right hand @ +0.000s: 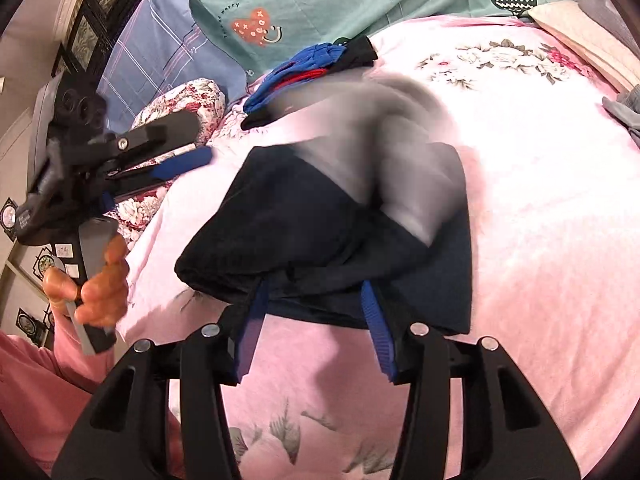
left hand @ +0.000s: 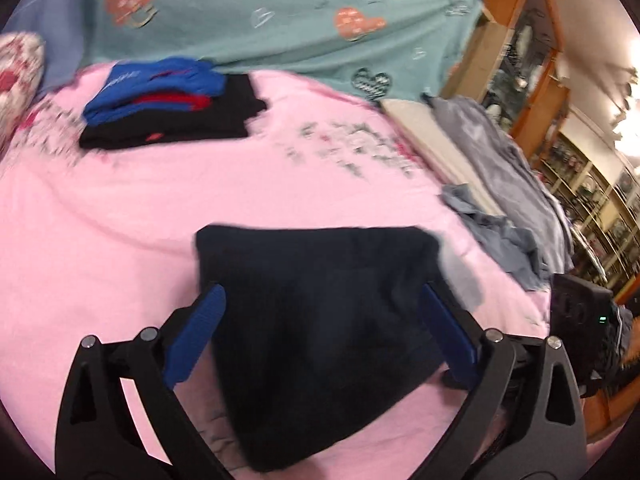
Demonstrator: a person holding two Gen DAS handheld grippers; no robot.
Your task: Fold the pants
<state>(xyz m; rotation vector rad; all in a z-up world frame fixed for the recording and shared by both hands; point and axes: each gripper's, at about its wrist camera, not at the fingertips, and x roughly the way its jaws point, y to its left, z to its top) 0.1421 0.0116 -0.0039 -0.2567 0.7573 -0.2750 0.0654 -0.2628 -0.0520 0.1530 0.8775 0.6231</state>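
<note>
Dark navy pants [left hand: 312,320] lie folded into a compact block on the pink floral bedspread [left hand: 120,220]. My left gripper [left hand: 322,292] hovers over them with its blue pads far apart, one beyond each side of the cloth and neither touching it. In the right wrist view the pants [right hand: 300,220] lie just ahead. My right gripper [right hand: 314,286] stands partly open at their near edge; cloth covers its tips and the pads do not press on it. A blurred grey patch hides the far part of the pants. A hand holds the left gripper [right hand: 180,144] at the left.
A stack of folded blue, red and black clothes [left hand: 168,100] sits further back on the bed. Behind it lie a teal heart-print blanket [left hand: 280,12] and a floral pillow [left hand: 16,76]. Grey clothes [left hand: 500,240] are heaped at the right edge, with glass-fronted shelves [left hand: 580,184] beyond.
</note>
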